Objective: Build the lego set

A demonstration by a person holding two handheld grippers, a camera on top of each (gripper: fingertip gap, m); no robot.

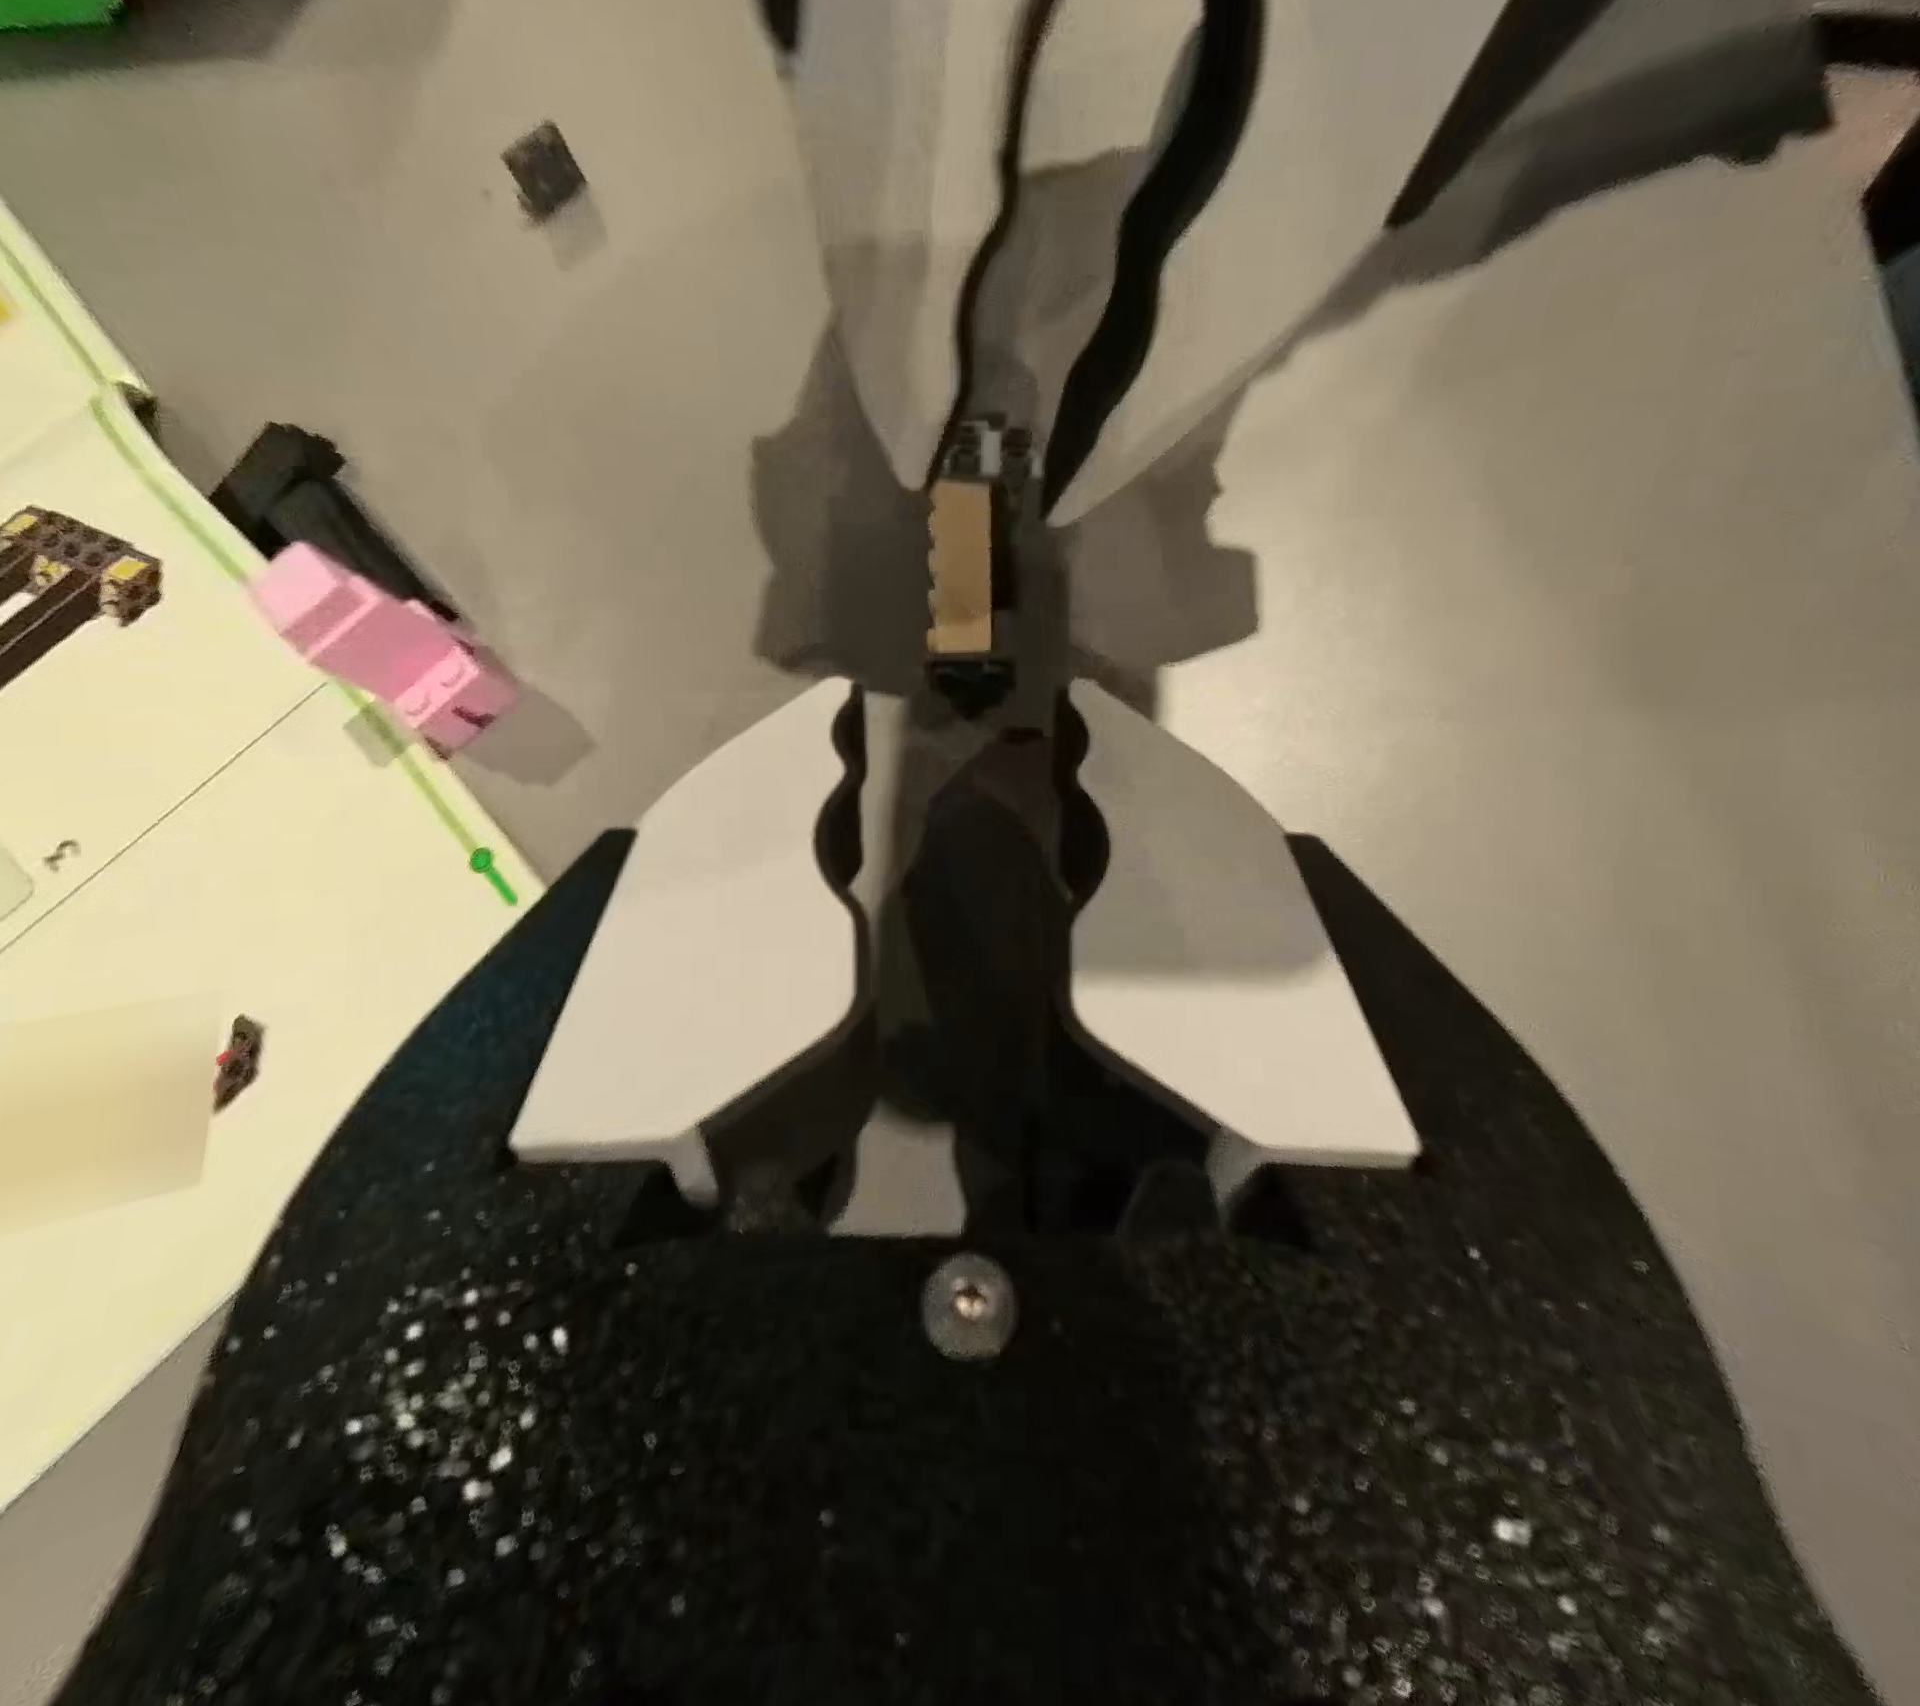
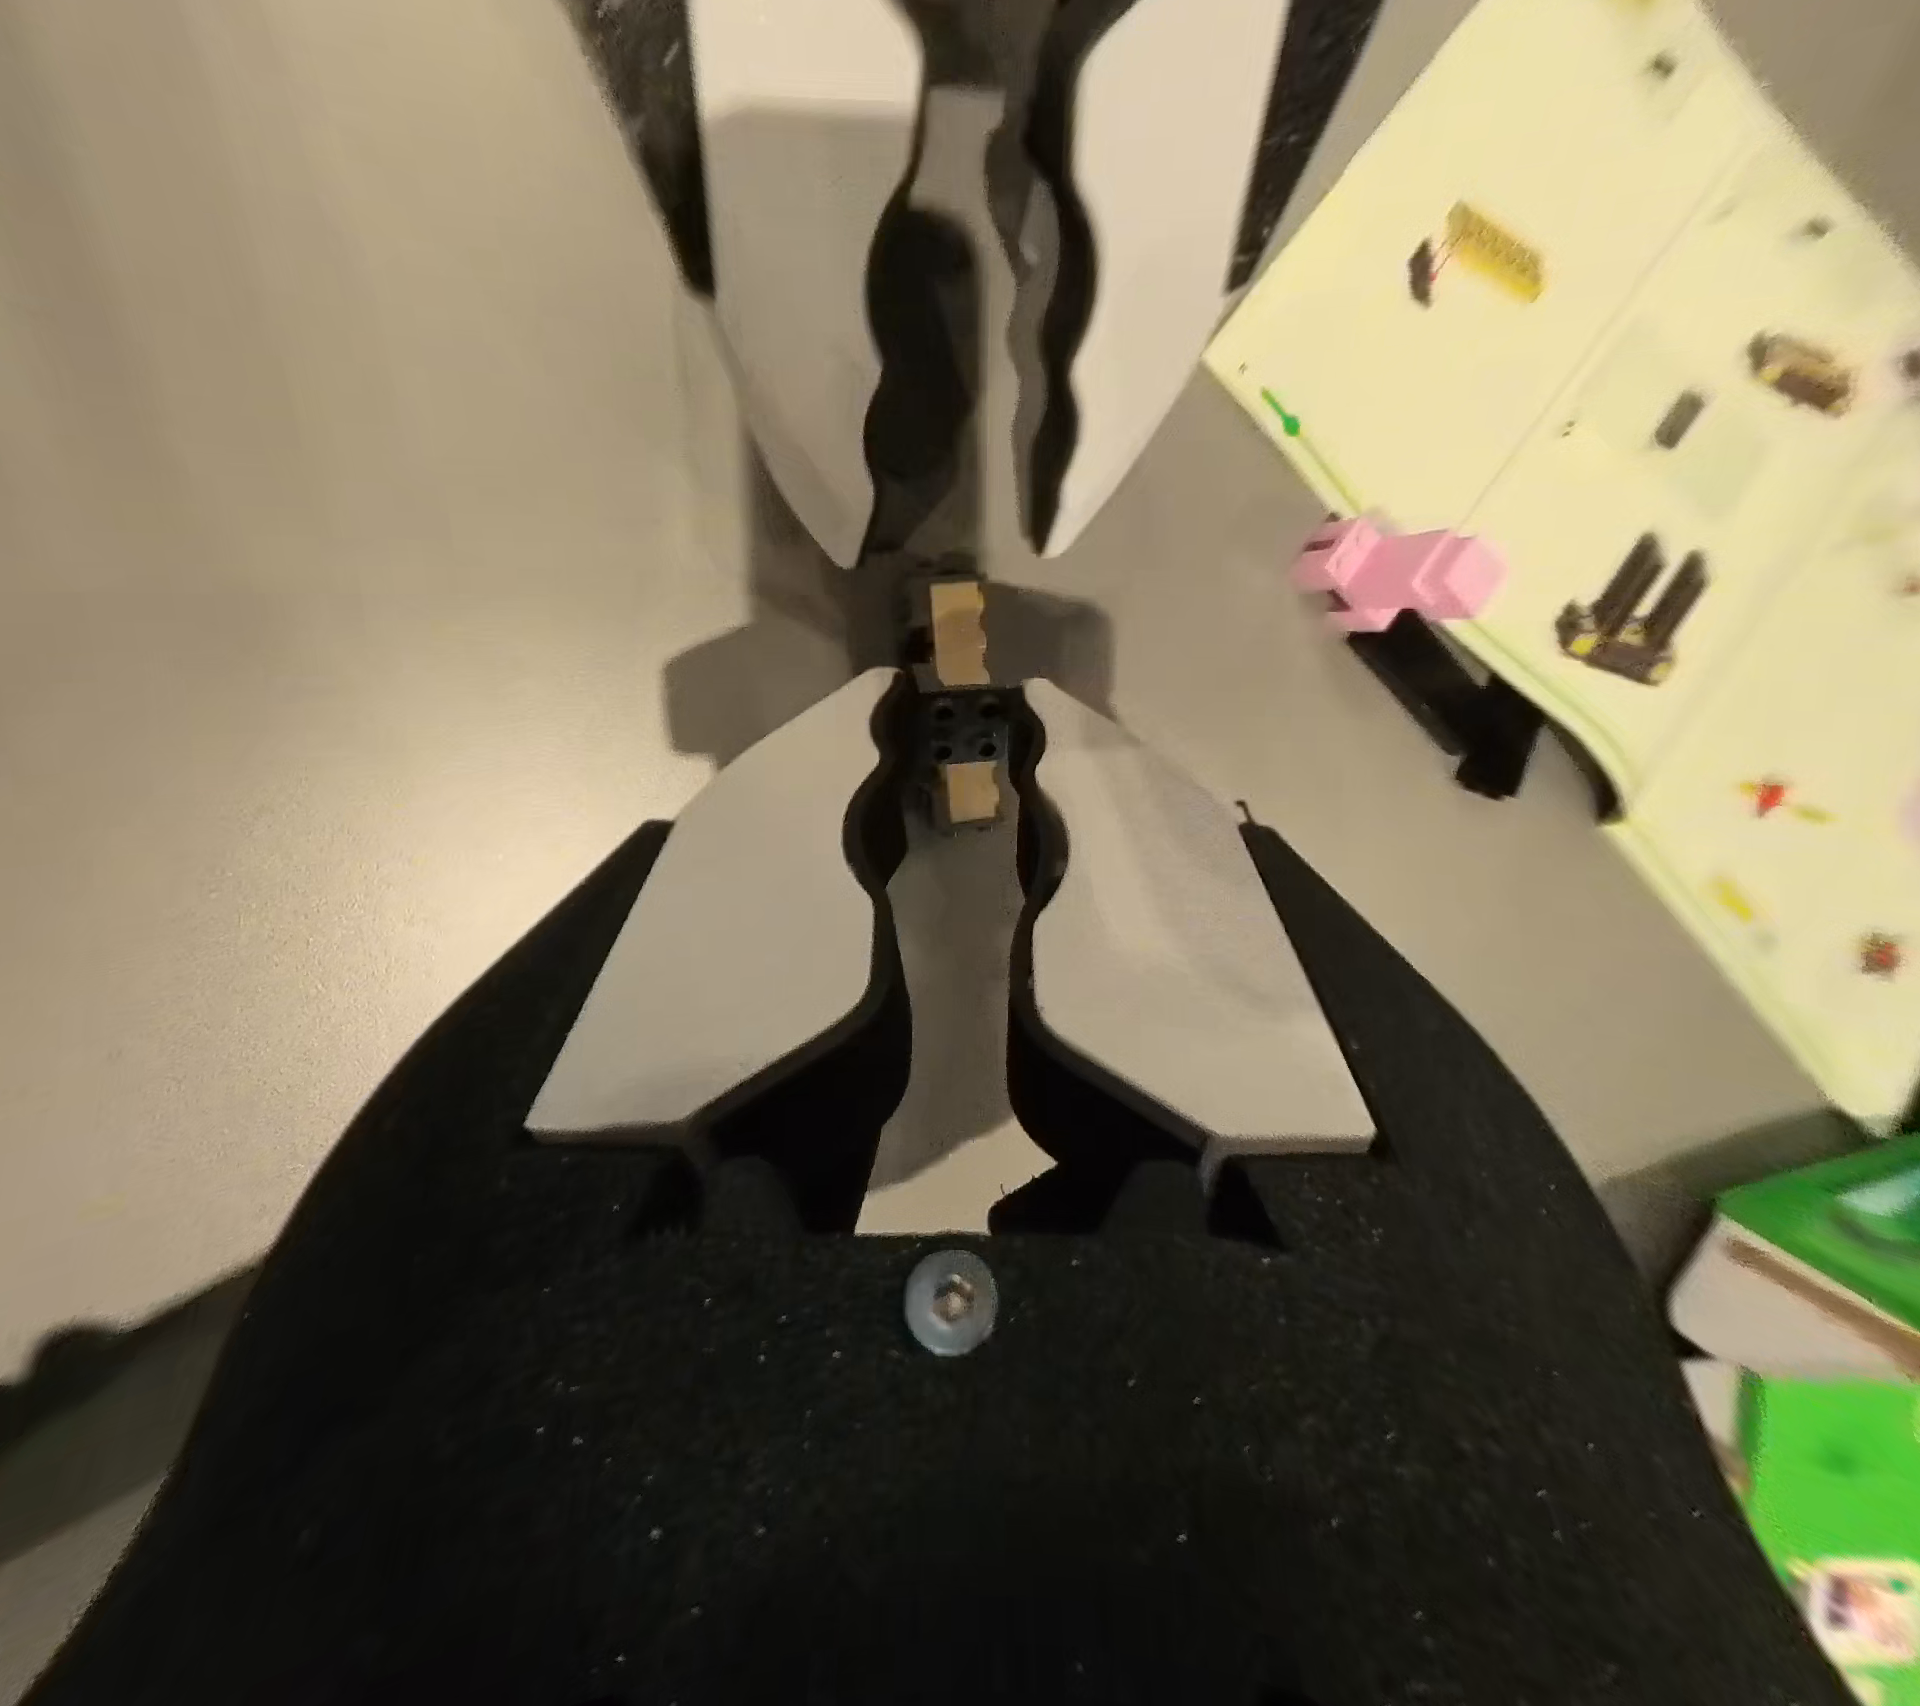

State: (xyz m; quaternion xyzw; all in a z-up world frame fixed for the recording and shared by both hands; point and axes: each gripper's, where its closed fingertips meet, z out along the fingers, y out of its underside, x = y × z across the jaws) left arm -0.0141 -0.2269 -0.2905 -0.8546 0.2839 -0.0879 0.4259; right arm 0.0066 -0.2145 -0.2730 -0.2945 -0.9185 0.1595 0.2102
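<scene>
Right wrist view, tan-and-black lego piece [image 2: 958,700] lengthwise, both grippers' fingers [image 2: 790,825] clenched on it

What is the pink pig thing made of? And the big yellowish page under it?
The pink pig looks like hard moulded plastic: blocky shape, crisp edges, round studs, an even smooth colour. The yellowish page looks like printed paper, probably a booklet: it lies thin and flat on the table, with a fold line and small printed pictures. The blur hides whether either is glossy.

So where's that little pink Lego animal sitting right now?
The pink Lego animal sits at the edge of the open instruction booklet, left in the left wrist view and right in the right wrist view, with a black Lego piece just beside it.
</scene>
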